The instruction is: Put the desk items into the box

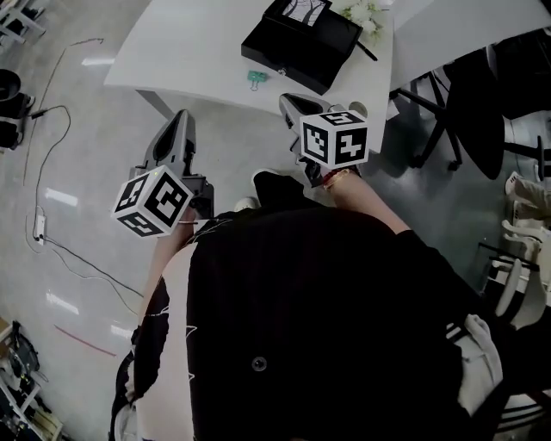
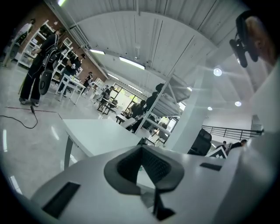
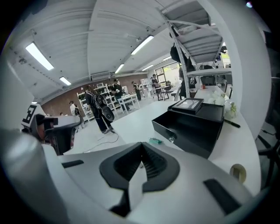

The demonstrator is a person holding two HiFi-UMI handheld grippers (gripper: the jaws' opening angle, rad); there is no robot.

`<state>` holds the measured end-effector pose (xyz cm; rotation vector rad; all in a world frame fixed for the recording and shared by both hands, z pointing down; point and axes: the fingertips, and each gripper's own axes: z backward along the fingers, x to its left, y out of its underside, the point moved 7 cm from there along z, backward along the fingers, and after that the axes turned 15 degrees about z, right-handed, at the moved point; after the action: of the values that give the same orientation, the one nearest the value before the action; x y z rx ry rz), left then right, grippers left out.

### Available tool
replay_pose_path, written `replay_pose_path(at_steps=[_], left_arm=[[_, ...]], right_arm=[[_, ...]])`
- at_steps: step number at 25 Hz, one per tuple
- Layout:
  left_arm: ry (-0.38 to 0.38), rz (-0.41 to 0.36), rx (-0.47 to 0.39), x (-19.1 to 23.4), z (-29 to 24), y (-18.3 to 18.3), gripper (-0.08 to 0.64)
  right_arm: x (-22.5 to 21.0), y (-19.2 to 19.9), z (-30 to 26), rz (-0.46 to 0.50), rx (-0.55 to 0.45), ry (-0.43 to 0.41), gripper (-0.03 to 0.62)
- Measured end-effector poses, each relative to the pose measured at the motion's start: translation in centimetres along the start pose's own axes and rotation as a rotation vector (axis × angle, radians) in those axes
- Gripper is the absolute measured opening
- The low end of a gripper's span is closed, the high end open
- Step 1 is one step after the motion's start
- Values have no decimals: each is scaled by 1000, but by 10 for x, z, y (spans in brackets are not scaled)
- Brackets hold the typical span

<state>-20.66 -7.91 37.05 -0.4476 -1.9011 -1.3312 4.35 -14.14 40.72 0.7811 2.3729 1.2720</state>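
A black box (image 1: 301,39) with its lid up stands on the white table (image 1: 189,52); in the right gripper view the box (image 3: 192,124) lies ahead and to the right. A small green binder clip (image 1: 256,79) lies in front of it, and the clip (image 3: 155,141) shows just beyond my right jaws. A roll of tape (image 3: 238,172) sits near the table's edge. My right gripper (image 1: 288,102) hovers at the table's near edge, shut and empty (image 3: 141,146). My left gripper (image 1: 182,116) is off the table over the floor, shut and empty (image 2: 141,148).
White flowers (image 1: 362,13) and a black pen (image 1: 366,50) lie right of the box. Black office chairs (image 1: 482,95) stand to the right. Cables (image 1: 52,112) run over the grey floor at left. People stand far off among other tables (image 2: 70,83).
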Motion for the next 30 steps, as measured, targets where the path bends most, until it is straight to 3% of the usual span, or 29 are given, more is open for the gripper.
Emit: replay_pose_path(at_steps=[13, 16, 18, 20, 30], left_arm=[[-161, 45, -133, 10, -20, -18, 11], [-180, 33, -158, 9, -26, -26, 11], [-192, 31, -168, 9, -30, -29, 11], [-202, 30, -173, 10, -33, -31, 11], [-219, 43, -181, 17, -47, -39, 11]], right_arm=[[-26, -32, -78, 123, 88, -226, 5], [-31, -35, -90, 203, 117, -244, 5], [-35, -36, -97, 258, 136, -248, 50], [-36, -37, -105, 292, 153, -261, 57], [-29, -35, -125, 353, 235, -383, 86]])
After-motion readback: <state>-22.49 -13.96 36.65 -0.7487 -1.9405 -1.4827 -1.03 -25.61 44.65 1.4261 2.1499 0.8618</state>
